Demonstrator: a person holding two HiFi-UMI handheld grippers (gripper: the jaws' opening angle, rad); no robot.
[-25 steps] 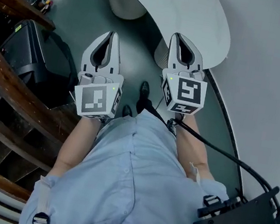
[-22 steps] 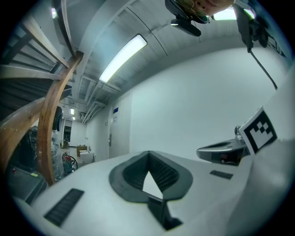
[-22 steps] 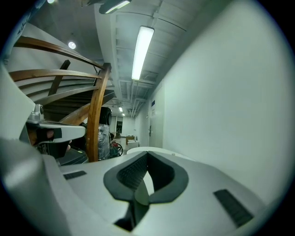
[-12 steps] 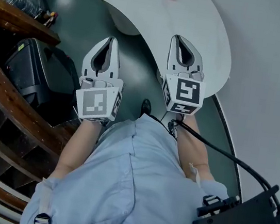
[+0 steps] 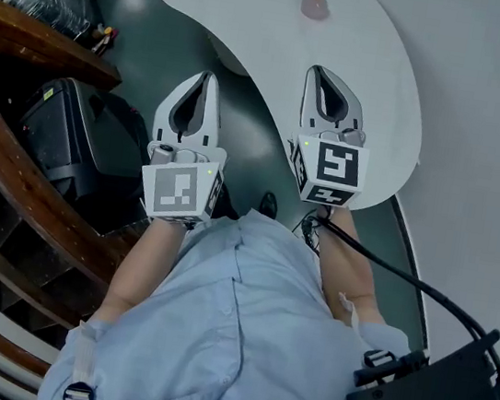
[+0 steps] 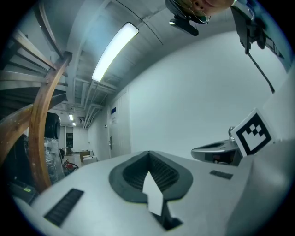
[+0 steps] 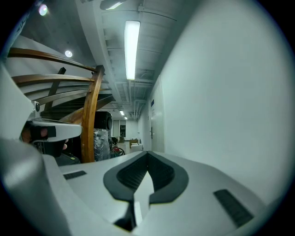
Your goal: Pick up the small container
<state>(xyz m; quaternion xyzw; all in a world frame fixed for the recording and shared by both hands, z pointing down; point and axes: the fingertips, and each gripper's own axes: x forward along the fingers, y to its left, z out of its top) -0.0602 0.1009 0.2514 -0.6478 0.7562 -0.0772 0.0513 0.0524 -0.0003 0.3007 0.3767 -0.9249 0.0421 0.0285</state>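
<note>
Our left gripper (image 5: 204,78) and right gripper (image 5: 324,71) are both closed, empty; the small container (image 5: 314,5) stands on the worktop (image 5: 260,10), well ahead of the right one.

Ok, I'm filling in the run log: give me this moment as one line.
stage: pre-grasp | left gripper: shut, empty | right gripper: shut, empty | small container: on white table, untouched

Dim, bluish head view; both gripper views are brighter, lit by a ceiling strip light (image 7: 132,48), with heavy fisheye bending and dark corners.
</note>
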